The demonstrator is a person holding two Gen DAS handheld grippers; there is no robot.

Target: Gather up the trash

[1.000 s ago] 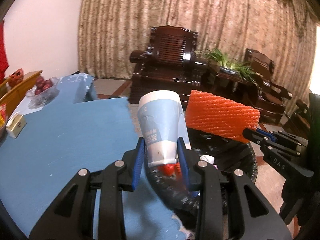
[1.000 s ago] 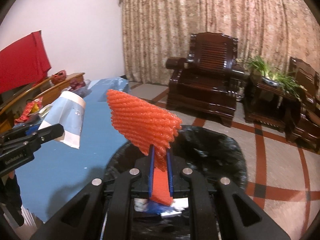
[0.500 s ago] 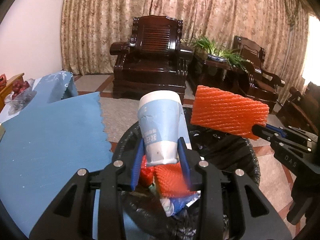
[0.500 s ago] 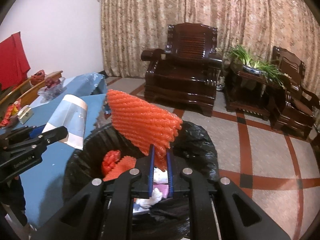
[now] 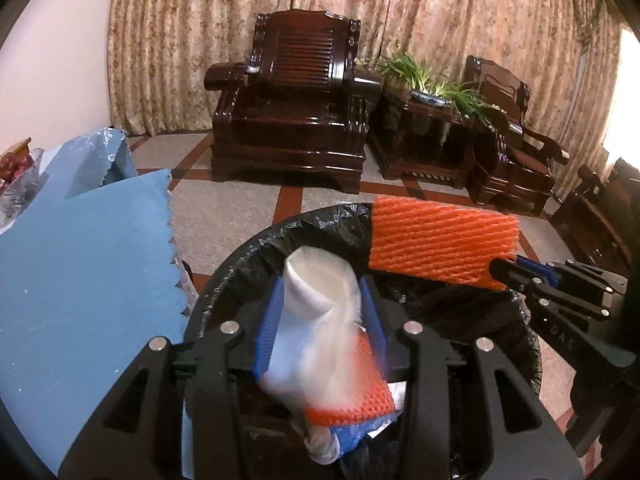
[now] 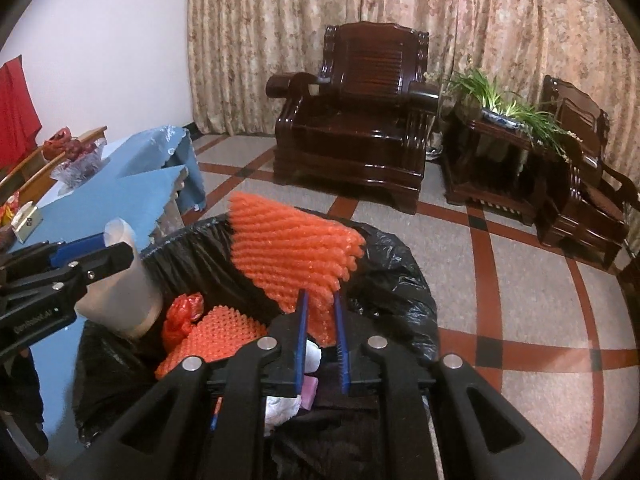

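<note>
Left gripper [image 5: 322,292], jaws just widening, let the blurred paper cup [image 5: 316,320] slip; right gripper [image 6: 320,300] clamped orange foam netting [image 6: 294,248] inside the bin's rim [image 5: 240,256].

Home living room. Carved dark-wood armchair [image 6: 356,120] against full-length patterned beige curtains [image 6: 320,12]; potted green plant [image 6: 504,96] on a matching side table; tiled floor [image 6: 520,280] with red bands; blue-covered table [image 5: 80,264] holding a bowl of fruit [image 6: 76,156].

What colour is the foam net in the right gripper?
Orange foam net; the right wrist view shows it best.
</note>
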